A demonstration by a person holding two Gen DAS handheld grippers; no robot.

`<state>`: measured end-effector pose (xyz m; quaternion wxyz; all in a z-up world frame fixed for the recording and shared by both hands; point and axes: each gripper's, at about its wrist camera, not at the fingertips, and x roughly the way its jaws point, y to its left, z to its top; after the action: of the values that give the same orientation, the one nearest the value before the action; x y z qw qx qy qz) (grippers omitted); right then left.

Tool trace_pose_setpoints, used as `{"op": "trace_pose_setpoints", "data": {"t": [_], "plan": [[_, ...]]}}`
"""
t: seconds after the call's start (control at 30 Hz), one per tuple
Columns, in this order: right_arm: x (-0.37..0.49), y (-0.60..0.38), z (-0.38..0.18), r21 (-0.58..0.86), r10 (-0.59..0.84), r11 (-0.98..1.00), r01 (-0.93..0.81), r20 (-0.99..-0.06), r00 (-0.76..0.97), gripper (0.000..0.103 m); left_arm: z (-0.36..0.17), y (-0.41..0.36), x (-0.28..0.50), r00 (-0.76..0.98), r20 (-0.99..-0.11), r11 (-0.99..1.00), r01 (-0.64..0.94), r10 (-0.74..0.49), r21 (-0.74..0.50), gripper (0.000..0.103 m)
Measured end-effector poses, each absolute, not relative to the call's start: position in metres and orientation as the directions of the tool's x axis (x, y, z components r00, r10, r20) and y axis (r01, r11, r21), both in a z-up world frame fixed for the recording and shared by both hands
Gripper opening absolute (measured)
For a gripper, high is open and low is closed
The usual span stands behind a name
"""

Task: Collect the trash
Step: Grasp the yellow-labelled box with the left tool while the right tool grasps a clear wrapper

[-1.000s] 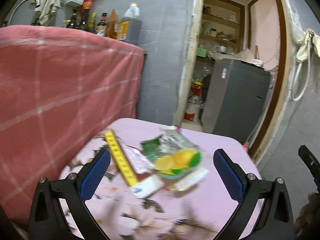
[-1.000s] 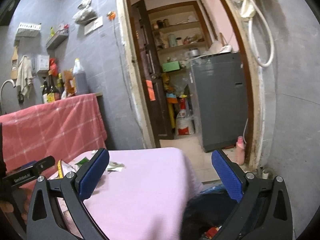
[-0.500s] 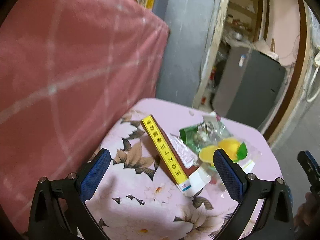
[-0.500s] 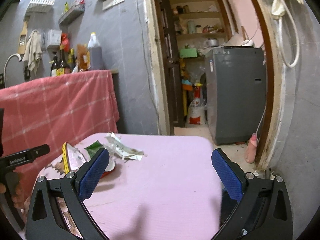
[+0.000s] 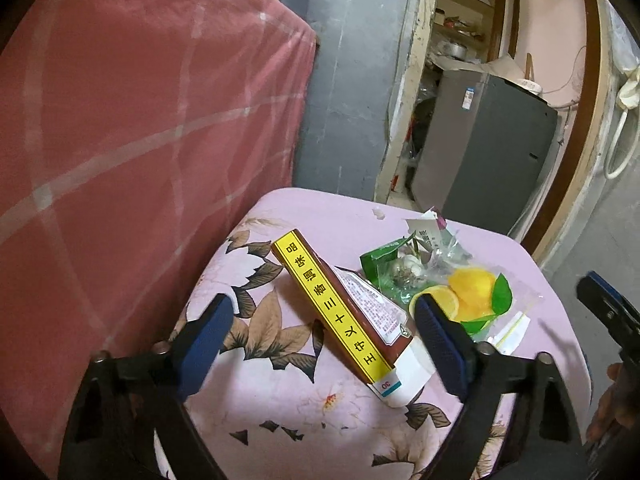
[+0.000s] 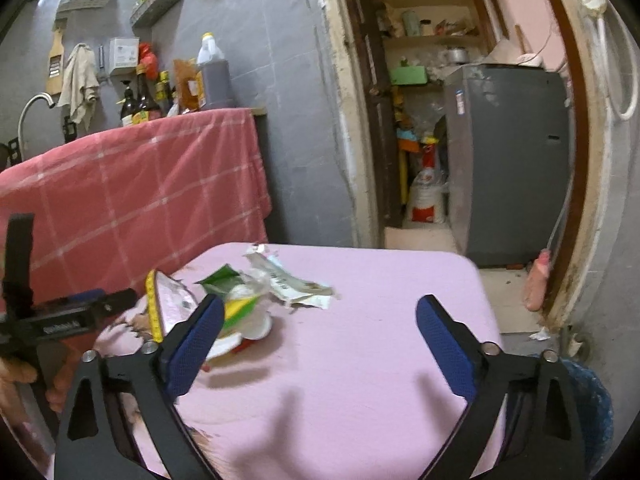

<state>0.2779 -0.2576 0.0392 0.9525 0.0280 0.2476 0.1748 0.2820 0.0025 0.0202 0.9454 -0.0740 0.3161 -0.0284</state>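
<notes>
- left gripper (image 5: 322, 332): jaws wide but closing, nothing pressed yet. The blue pads (image 5: 440, 344) straddle the near end of the spice box (image 5: 340, 312); a gap shows on both sides.
- spice box: long, brown with a yellow strip down the edge, white end flap toward the camera. It lies tilted on the table (image 5: 280, 412), which has a pink floral cloth.
- Just right of the spice box: clear lemon-print wrapper (image 5: 476, 292), partly behind the right pad. Beyond that wrapper: green packet (image 5: 374, 260) and a crumpled torn sachet (image 5: 428, 232).
- right gripper (image 6: 320, 332): jaws wide and closing too, nothing between them but bare pink cloth of the table (image 6: 380, 360).
- In the right wrist view the trash pile sits left of the right gripper: the wrapper with yellow-green print (image 6: 240, 308) partly behind its left pad, the spice box (image 6: 168, 304) further left, torn sachet (image 6: 296, 284) beyond.
- Left gripper's body (image 6: 60, 320) shows at the left edge of that view, beside the spice box, with a hand (image 6: 16, 380) below it.
- Left of the table: red checked cloth (image 5: 140, 120) draped over a counter.
- Beyond the table: doorway with a grey appliance (image 6: 508, 160).
- Low right of the table: blue bin rim (image 6: 596, 396), partly hidden.
</notes>
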Motion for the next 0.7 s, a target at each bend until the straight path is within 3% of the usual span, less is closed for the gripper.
{"op": "trace_pose_setpoints", "data": {"t": [0.2,0.43,0.7], "plan": [[0.298,-0.231,0.03,0.153,0.392,0.916,-0.371,-0.534,0.749,0.072,0.012,0.009,0.294,0.765,-0.625,0.974,0.015,-0.157,-0.226,0.06],[0.316,-0.218,0.015,0.189,0.426,0.899,-0.396,-0.591,0.685,0.061,0.006,0.015,0.3,0.74,-0.644,0.963,0.015,-0.191,-0.269,0.054],[0.323,-0.208,0.006,0.202,0.441,0.889,-0.411,-0.618,0.651,0.048,0.007,0.018,0.305,0.723,-0.653,0.952,0.022,-0.227,-0.306,0.036]]}}
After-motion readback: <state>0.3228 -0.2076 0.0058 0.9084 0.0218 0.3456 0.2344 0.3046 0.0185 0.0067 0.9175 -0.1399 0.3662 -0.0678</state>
